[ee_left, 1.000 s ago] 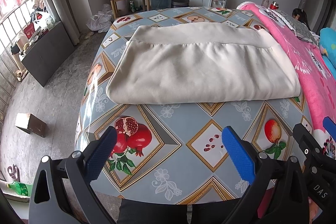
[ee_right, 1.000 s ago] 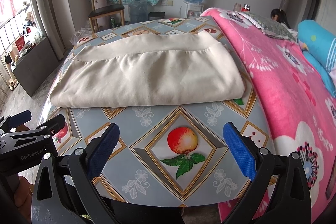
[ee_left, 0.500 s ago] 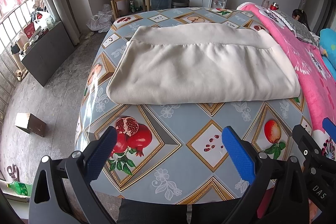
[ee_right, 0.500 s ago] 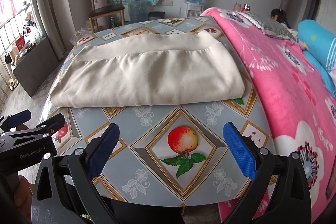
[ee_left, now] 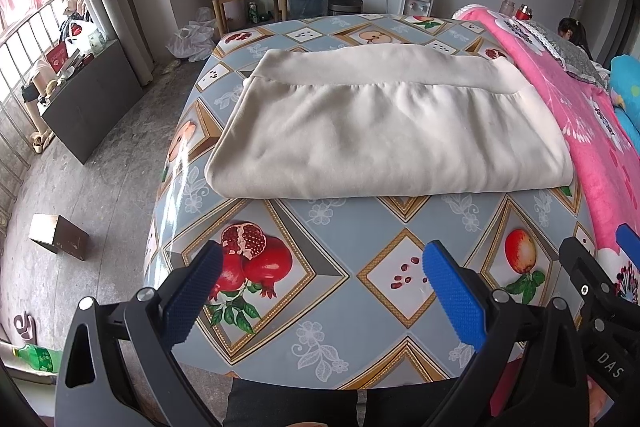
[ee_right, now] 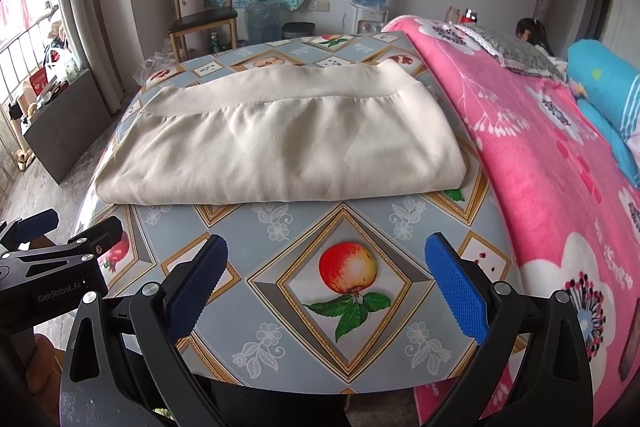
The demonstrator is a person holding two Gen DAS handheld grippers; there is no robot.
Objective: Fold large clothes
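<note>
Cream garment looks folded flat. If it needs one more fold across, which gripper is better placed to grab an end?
Marginal call: right. The right gripper sits nearer the cream garment's right end; the left gripper is nearer mid-table. Both open, short of its near edge.

My left gripper [ee_left: 324, 291] has a black frame with triangular cut-outs, silver screw heads at the pivots, and two fingers faced with blue knurled pads [ee_left: 456, 301]. My right gripper [ee_right: 326, 285] is identical; at 3 o'clock in the left view its black body carries white "DAS" lettering. At 9 o'clock in the right view, the left unit's body reads "GenRobot.AI". I wear dark clothing [ee_left: 292, 403], visible at 6 o'clock.
</note>
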